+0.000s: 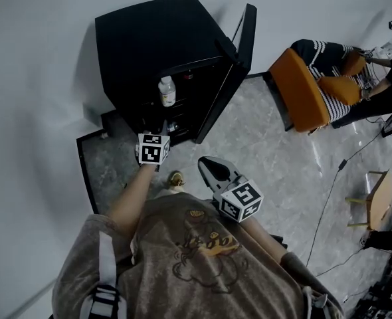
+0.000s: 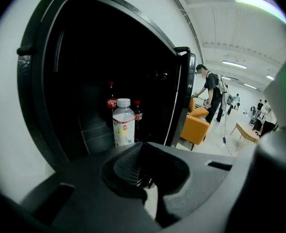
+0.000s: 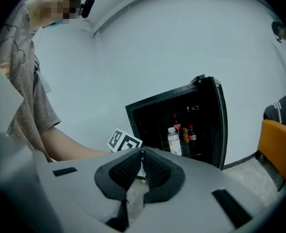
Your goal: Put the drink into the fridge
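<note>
White walls and a pale marble floor surround the black fridge (image 1: 157, 33) at upper centre of the head view, its door (image 1: 241, 52) swung wide for loading. The clear drink bottle (image 1: 167, 92) stands upright on the shelf inside, in front of two cola bottles (image 2: 111, 103), so the placing looks done. The left claw (image 2: 144, 177), just below the opening, has its jaws together on nothing. The right claw (image 3: 141, 168), at lower centre, is likewise pinched closed and empty. Closing the door appears to be what remains. An orange chair (image 1: 299, 92) sits at upper right.
</note>
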Action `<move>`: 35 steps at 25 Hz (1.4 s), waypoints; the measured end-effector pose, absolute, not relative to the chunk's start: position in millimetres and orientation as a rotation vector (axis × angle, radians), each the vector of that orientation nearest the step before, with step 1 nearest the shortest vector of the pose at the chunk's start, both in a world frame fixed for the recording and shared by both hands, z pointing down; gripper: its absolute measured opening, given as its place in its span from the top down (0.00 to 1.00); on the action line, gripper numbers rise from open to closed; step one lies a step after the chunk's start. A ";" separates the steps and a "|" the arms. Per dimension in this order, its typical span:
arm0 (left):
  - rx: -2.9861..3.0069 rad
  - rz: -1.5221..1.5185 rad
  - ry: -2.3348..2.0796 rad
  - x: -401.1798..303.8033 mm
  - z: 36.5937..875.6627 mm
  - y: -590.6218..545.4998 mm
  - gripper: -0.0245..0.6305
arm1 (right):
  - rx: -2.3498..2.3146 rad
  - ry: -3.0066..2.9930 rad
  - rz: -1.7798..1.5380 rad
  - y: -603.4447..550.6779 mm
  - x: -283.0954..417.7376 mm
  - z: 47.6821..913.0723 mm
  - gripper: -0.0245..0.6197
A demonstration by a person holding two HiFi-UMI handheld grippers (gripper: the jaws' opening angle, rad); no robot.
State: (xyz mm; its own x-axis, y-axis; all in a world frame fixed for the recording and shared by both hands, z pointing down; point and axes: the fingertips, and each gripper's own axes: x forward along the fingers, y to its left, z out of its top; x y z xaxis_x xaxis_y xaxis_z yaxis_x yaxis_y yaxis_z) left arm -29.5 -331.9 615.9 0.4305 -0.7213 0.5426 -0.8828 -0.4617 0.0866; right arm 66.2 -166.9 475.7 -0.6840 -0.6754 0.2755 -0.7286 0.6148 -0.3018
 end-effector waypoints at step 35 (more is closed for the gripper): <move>2.640 0.419 -1.040 -2.0 497.0 -95.1 0.96 | 1.150 -2.759 0.537 -45.8 41.8 480.3 0.92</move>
State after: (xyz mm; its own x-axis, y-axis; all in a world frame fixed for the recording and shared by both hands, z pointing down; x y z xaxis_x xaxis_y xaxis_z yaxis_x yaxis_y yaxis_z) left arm -2.0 -95.1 497.0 0.6999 -0.6158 0.3619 -0.6946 -0.7047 0.1443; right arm 41.8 -45.8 480.3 -0.7084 -0.6676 0.2289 -0.7047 0.6517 -0.2805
